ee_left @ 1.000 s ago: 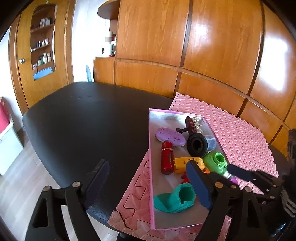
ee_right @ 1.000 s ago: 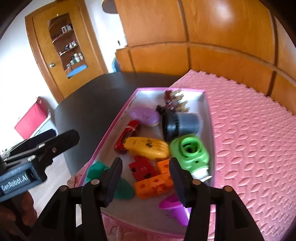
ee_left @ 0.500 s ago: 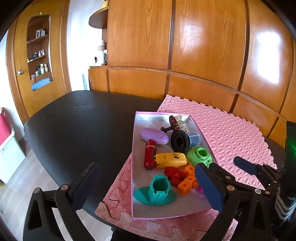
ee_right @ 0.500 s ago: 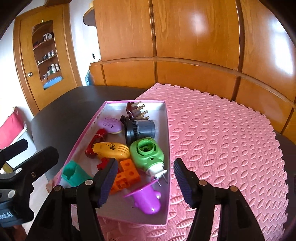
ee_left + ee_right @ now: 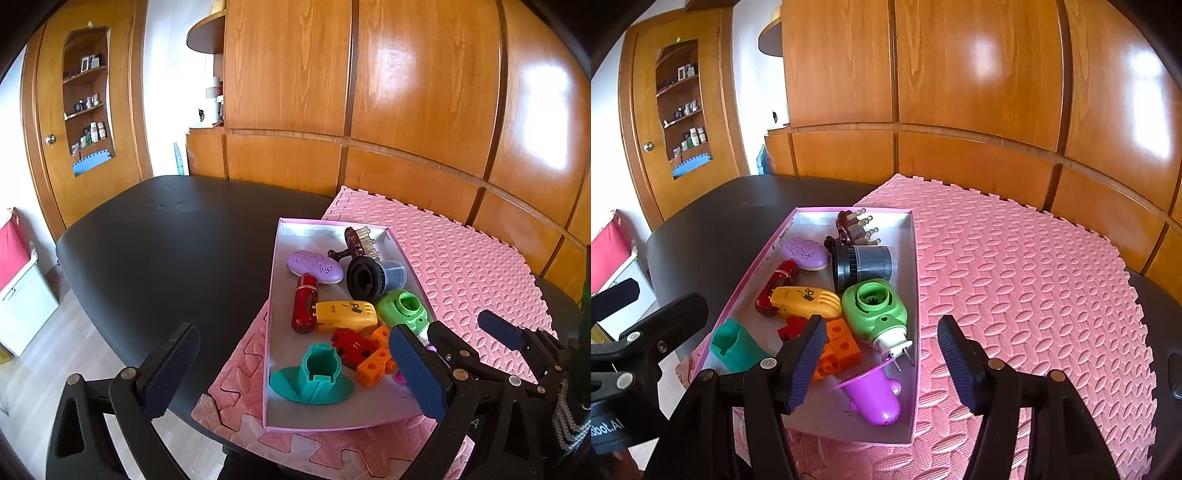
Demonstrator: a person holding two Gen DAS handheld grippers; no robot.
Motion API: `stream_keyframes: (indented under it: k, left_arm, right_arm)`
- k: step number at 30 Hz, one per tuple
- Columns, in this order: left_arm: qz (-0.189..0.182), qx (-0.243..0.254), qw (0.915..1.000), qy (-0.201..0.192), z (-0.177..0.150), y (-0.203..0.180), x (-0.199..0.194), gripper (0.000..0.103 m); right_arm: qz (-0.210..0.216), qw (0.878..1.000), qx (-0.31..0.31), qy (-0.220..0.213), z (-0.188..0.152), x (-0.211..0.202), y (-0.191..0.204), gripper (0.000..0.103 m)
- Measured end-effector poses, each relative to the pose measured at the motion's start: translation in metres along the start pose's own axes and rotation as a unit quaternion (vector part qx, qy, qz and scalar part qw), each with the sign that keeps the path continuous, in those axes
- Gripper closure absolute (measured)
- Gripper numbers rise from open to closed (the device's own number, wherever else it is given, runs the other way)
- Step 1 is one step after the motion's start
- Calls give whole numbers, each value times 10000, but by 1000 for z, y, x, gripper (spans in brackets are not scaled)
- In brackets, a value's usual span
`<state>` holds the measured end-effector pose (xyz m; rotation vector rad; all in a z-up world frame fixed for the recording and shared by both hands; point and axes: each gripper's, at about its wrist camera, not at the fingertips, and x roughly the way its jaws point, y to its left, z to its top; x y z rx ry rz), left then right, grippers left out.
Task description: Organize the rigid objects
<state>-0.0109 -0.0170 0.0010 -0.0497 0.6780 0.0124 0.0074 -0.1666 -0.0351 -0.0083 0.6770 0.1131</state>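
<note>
Nine-odd rigid toys already in shallow pink cardboard tray (image 5: 271,295); pink foam mat (image 5: 1034,277) bare. Left claw (image 5: 291,369) wide, right claw (image 5: 881,354) half-open, both empty. Task looks near done.

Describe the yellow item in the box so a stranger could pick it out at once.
On the pink foam mat sits a shallow pink-rimmed box of small items. Near its middle, between the dark red capsule and the green plug-in device, lies the yellow oval gadget: the only yellow piece, with black markings and ribbed grooves.
</note>
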Motion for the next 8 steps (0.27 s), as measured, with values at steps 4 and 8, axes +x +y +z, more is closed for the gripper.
stream_keyframes:
  k: [4,8]
  left_arm:
    - [23,44,10000,-79,-2,0,-1,1]
    - [20,66,10000,-60,-2,-1,0,0]
  right_arm:
    - [-9,10000,-3,-4,0,0,0,40]
    - [-2,10000,-16,-17,-1,0,1,40]
